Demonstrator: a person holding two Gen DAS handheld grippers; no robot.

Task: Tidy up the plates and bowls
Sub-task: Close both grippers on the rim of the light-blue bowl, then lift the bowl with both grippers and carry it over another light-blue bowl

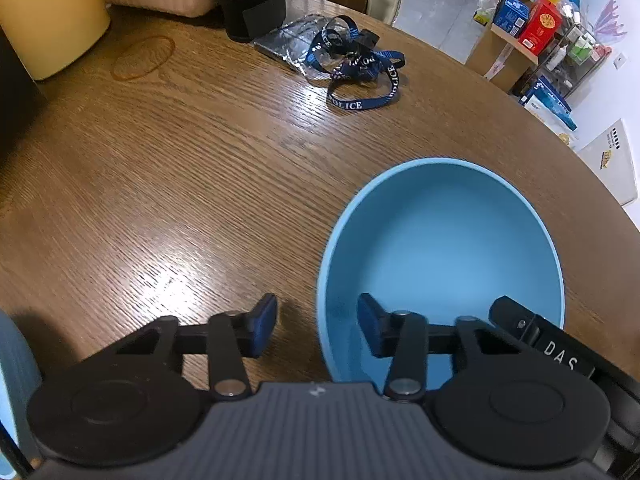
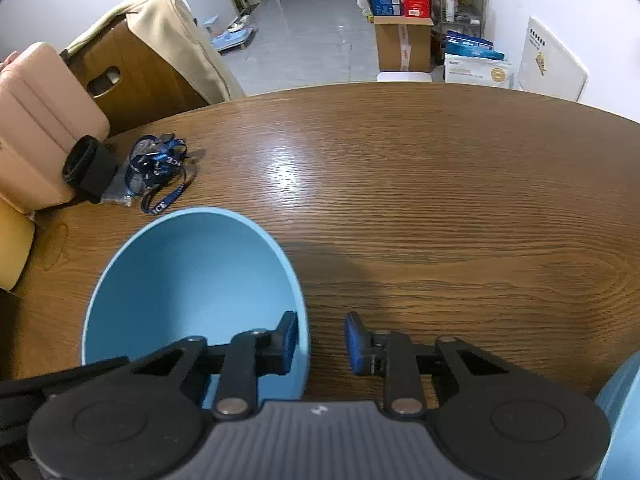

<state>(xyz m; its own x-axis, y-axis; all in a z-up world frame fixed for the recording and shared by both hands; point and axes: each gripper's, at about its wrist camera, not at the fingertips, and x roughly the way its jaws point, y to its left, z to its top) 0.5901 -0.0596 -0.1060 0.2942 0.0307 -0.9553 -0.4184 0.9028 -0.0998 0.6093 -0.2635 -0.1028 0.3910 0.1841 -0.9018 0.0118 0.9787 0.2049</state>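
A blue bowl [image 1: 440,264] sits on the wooden table [image 1: 180,152], filling the lower right of the left wrist view and the lower left of the right wrist view [image 2: 192,284]. The left gripper [image 1: 317,326] straddles the bowl's near left rim: its right finger [image 1: 370,330] is inside the bowl, its left finger [image 1: 264,324] outside over the table, and the jaws stand spread with a clear gap to the rim on both sides, so nothing is grasped. The right gripper [image 2: 322,342] straddles the bowl's right rim: its left finger [image 2: 288,340] is inside, against or just beside the wall, and its right finger [image 2: 354,342] is outside over the wood with a gap; the jaws are apart, not clamped. The right gripper's body also shows at the lower right of the left view, inside the bowl. A second pale blue piece shows only as a sliver at the lower right edge of the right view [image 2: 622,412]. In the upper middle of the left view lie a blue lanyard [image 1: 360,68] and, beside it, a black cup [image 1: 252,8].
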